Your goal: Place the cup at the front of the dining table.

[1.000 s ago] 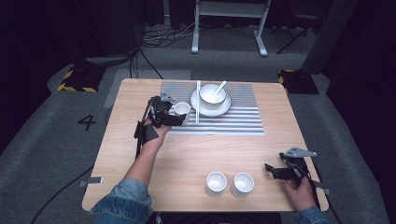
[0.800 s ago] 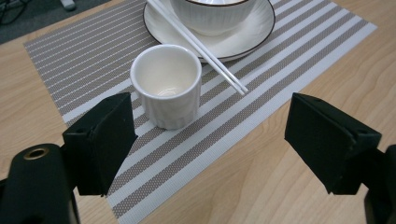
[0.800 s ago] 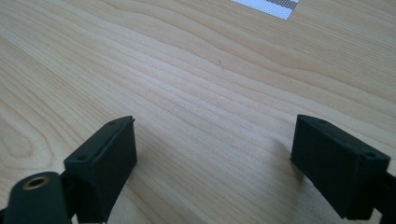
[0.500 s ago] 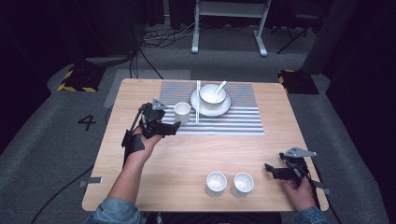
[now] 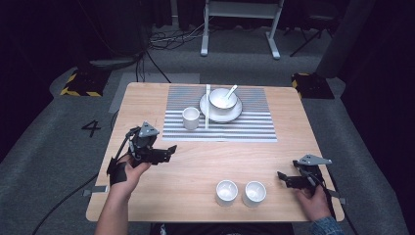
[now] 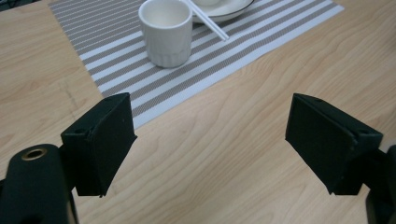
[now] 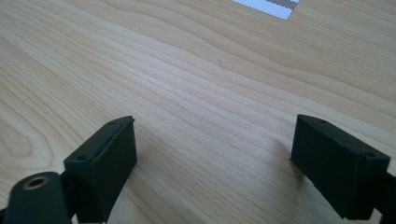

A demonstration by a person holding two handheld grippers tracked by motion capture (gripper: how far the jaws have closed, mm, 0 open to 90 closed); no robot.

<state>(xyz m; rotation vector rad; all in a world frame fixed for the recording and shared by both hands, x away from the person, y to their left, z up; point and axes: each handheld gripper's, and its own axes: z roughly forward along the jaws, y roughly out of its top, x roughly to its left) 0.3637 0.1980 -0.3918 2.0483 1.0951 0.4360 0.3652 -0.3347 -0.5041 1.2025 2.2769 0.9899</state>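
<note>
White ceramic cup [image 5: 191,118] upright on striped placemat [image 5: 254,128] beside plate [image 5: 220,111], likely light, rigid, slick and breakable, best pinched across the rim wall; left hand-held gripper [image 5: 169,152] empty, jaws just opened, well apart from it over tabletop [image 5: 205,161].

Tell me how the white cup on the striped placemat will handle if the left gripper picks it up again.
The white cup looks glazed ceramic, so probably stiff, slippery and breakable if dropped. It stands upright with nearly straight walls, so it seems unlikely to tip. It appears empty, hence probably light.
</note>
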